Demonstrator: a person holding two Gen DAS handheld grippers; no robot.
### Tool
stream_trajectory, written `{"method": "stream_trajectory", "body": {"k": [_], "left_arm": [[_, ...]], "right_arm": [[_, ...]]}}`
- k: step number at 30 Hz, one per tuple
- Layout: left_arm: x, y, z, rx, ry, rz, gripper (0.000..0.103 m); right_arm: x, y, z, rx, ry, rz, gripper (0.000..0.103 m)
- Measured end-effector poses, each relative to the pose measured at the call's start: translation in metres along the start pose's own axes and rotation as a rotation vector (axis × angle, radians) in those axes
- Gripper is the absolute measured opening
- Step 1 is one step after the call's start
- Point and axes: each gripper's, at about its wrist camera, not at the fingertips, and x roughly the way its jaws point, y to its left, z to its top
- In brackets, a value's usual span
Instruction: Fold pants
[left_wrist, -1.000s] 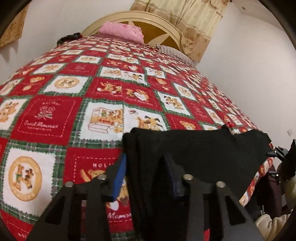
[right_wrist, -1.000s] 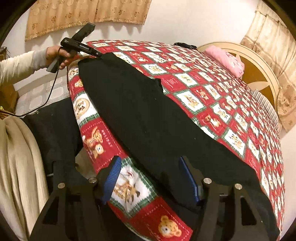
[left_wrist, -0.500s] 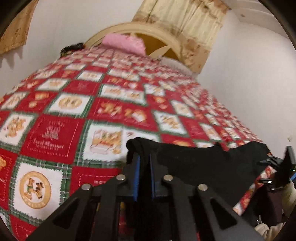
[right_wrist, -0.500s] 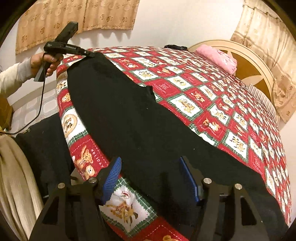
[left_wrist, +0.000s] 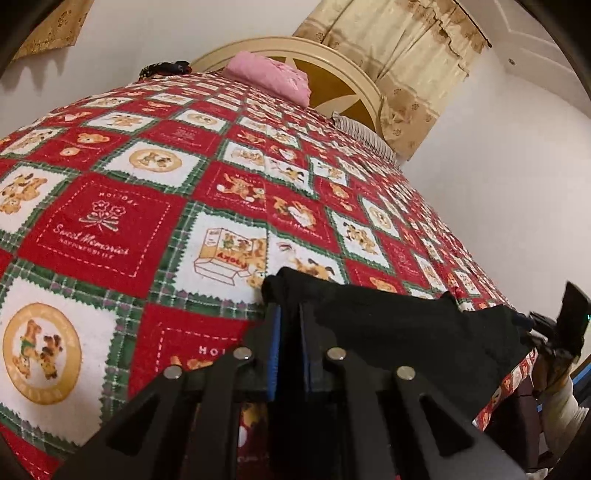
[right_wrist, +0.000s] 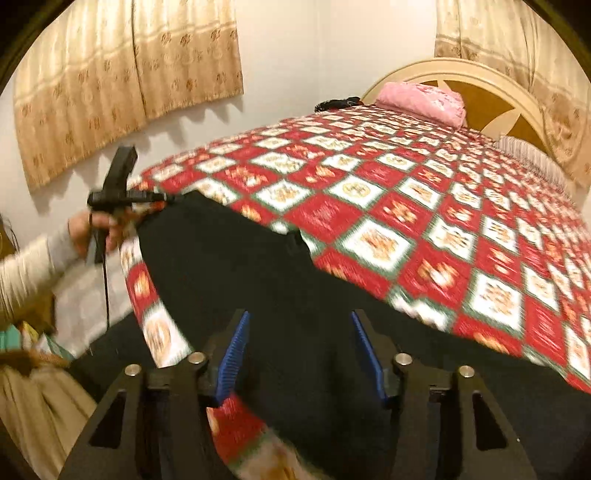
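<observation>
Black pants (left_wrist: 406, 332) lie stretched along the near edge of the bed. My left gripper (left_wrist: 290, 310) is shut on their left end, with a fold of cloth bunched above its blue pads. In the right wrist view the same gripper (right_wrist: 166, 197) pinches the far corner of the pants (right_wrist: 240, 258), held by a hand (right_wrist: 92, 229) in a light sleeve. My right gripper (right_wrist: 299, 321) hovers low over the pants' near end. Its jaws are closing with black cloth lying between the blue pads (right_wrist: 236, 347), which stand apart from it. It also shows at far right (left_wrist: 569, 325).
A red, white and green patchwork bedspread (left_wrist: 110, 221) covers the bed. A pink pillow (left_wrist: 269, 74) and a small dark thing (left_wrist: 166, 68) lie by the cream headboard (right_wrist: 480, 77). Curtains (right_wrist: 129, 81) hang on the wall. Beige cloth (right_wrist: 37, 406) hangs at lower left, off the bed.
The left jaws have shut on the pants' end and lifted a fold. The right gripper has slid along the bed's edge and rolled, and its jaws have narrowed.
</observation>
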Motion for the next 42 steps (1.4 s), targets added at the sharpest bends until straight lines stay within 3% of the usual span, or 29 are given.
{"method": "stream_trajectory", "body": {"k": [5, 10, 12, 14, 17, 22, 30, 40, 42], "left_arm": [[-0.001, 0.001, -0.002, 0.004, -0.006, -0.004, 0.011], [-0.004, -0.001, -0.003, 0.018, -0.024, -0.015, 0.011], [-0.006, -0.002, -0.002, 0.022, -0.027, -0.020, 0.011], [-0.007, -0.002, -0.001, 0.020, -0.029, -0.027, 0.011], [-0.012, -0.006, 0.001, 0.027, -0.036, -0.031, 0.011], [-0.011, -0.005, 0.001, 0.036, -0.029, -0.022, 0.011], [-0.005, 0.001, -0.004, 0.008, -0.033, -0.025, 0.011], [0.003, -0.002, 0.012, -0.006, -0.016, 0.026, 0.012], [0.010, 0.005, 0.011, -0.030, 0.009, 0.044, 0.019]], "right_arm": [[0.044, 0.002, 0.029, -0.021, 0.018, 0.030, 0.048], [0.093, 0.000, 0.038, -0.014, 0.106, 0.065, 0.045], [0.112, -0.006, 0.040, 0.025, 0.142, 0.094, 0.034], [0.125, -0.013, 0.041, 0.073, 0.181, 0.145, 0.005], [0.126, -0.004, 0.047, 0.040, 0.188, 0.139, 0.004], [0.096, -0.006, 0.071, 0.016, 0.086, 0.102, 0.004], [0.142, -0.013, 0.055, 0.008, 0.160, -0.005, 0.004], [0.140, -0.014, 0.049, 0.020, 0.143, -0.013, 0.004], [0.141, -0.011, 0.047, 0.006, 0.132, -0.032, 0.006]]}}
